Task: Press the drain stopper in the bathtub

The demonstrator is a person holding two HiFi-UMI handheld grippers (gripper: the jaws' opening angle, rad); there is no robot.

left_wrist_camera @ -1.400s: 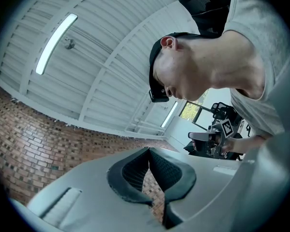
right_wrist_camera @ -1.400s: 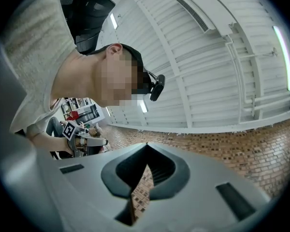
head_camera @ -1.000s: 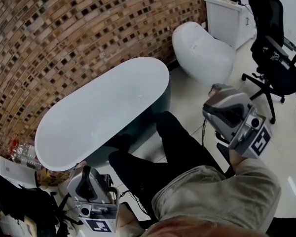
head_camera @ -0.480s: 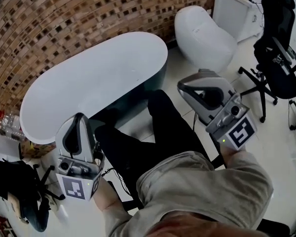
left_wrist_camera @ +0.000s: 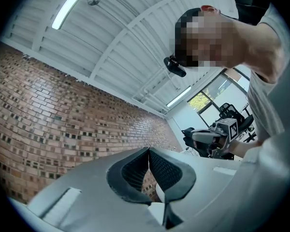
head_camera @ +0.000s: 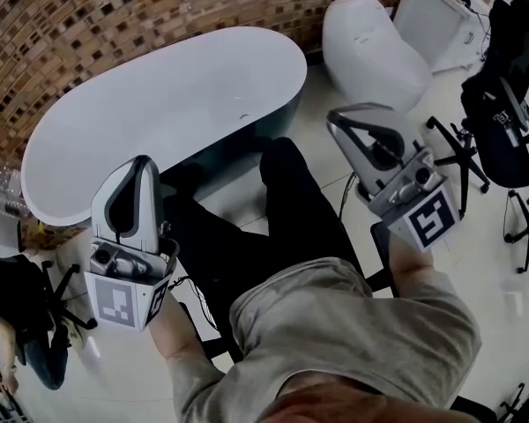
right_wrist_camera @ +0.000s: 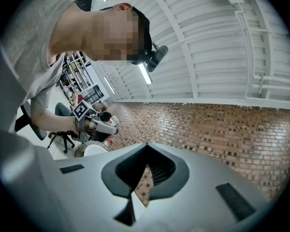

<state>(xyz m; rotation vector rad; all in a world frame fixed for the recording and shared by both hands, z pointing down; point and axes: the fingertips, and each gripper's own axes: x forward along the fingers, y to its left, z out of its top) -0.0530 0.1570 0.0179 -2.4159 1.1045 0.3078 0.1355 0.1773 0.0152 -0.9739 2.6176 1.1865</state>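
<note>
While the bathtub (head_camera: 141,113) sits far, untouched, the left gripper (head_camera: 139,170) is held near-left, jaws pressed together, empty. Its drain stopper is judged to be the floor speck (head_camera: 243,115): probably rigid, sprung, slick, best pressed dead-centre. The right gripper (head_camera: 342,123) is likewise closed, empty.

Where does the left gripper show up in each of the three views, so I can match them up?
Head view: left gripper, lower left.
Left gripper view: left gripper, bottom centre, jaws together.
Right gripper view: left gripper, middle left, small.
Shared landmark: the brick wall, in all three.
</note>
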